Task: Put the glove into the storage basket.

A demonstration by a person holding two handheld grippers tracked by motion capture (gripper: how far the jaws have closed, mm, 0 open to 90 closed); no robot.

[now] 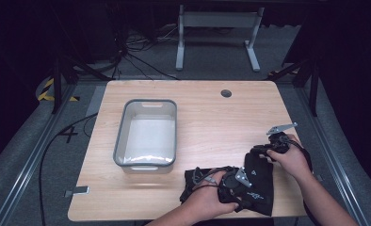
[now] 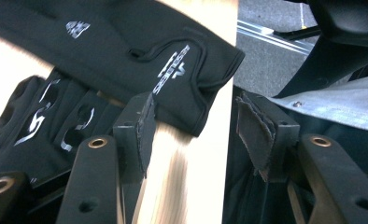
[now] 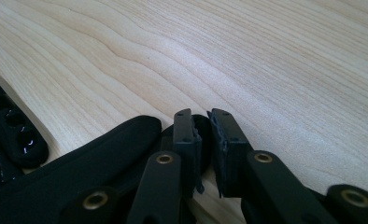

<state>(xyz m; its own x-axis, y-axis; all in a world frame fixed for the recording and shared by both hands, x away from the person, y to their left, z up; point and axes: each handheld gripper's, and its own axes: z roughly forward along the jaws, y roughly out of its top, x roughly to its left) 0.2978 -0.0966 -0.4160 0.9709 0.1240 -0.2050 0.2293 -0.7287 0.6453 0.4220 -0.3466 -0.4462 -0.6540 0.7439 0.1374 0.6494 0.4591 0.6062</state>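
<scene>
- Lying at the near right of the wooden table (image 1: 207, 117), two black gloves (image 1: 254, 181) with silver print sit side by side, one partly under the person's left hand (image 1: 207, 197); the high view alone gives this layout.
- The left gripper (image 2: 196, 135) view shows what the high view hides: its jaws stand apart over bare wood at the table's near edge, with nothing between the pads; one pad touches the cuff of the printed glove (image 2: 140, 51), and the second glove (image 2: 46, 126), fingers ribbed in silver, lies just beside it.
- The right gripper (image 3: 205, 140) view shows the jaws drawn almost together on a thin fold of a black glove fingertip (image 3: 126, 140); whether the pads truly pinch the cloth I cannot tell.
- In the high view the right hand (image 1: 292, 160) holds that gripper at the gloves' far corner.
- A grey plastic bin (image 1: 122, 132) stands well apart to the left; a round grommet (image 1: 226, 93) sits near the far edge.
- Beyond the table, cables (image 1: 136, 61) and a white desk frame (image 1: 216, 37) lie on the dark floor.
</scene>
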